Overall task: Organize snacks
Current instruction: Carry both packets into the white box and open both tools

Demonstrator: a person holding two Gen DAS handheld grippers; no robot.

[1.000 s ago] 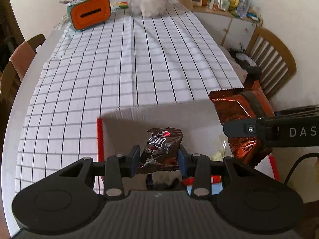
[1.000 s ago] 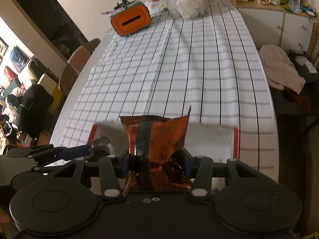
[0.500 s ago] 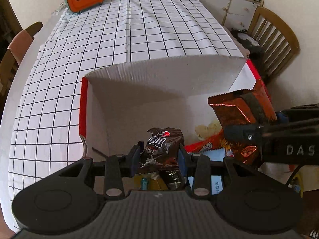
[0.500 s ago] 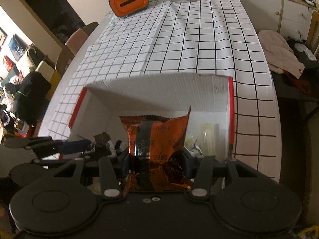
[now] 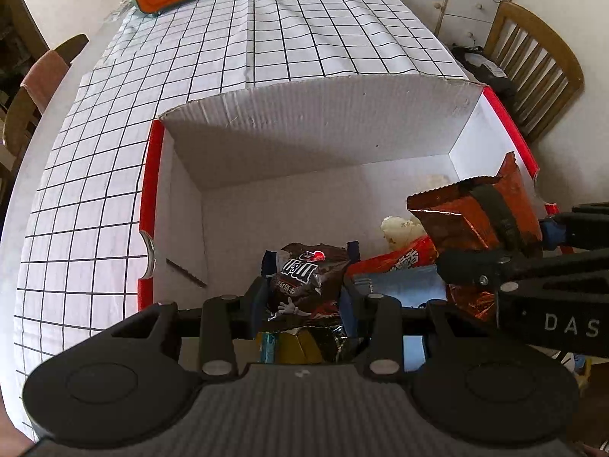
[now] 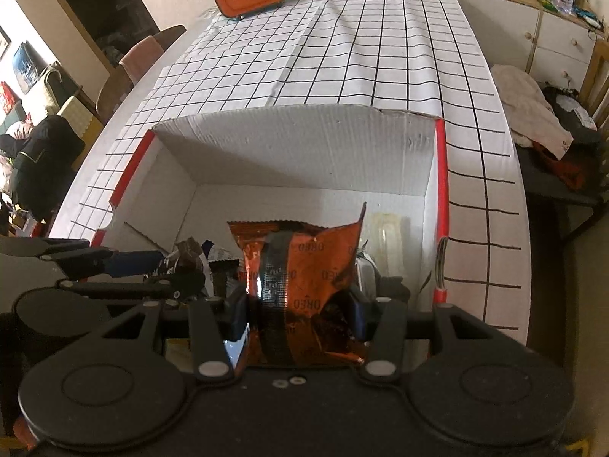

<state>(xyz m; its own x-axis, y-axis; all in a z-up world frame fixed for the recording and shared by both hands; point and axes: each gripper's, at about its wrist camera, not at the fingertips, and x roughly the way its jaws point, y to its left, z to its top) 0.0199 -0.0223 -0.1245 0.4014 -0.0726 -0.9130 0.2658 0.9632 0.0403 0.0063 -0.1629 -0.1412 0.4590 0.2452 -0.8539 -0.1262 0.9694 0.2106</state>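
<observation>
Left gripper (image 5: 306, 289): fingers (image 5: 255, 297) closed onto a brown candy packet (image 5: 304, 278), pointing forward and down. Right gripper (image 6: 300, 304): fingers (image 6: 238, 314) clamped on an orange foil packet (image 6: 300, 266), same downward tilt. The two grippers sit side by side, left gripper visible at the right view's left edge.
</observation>
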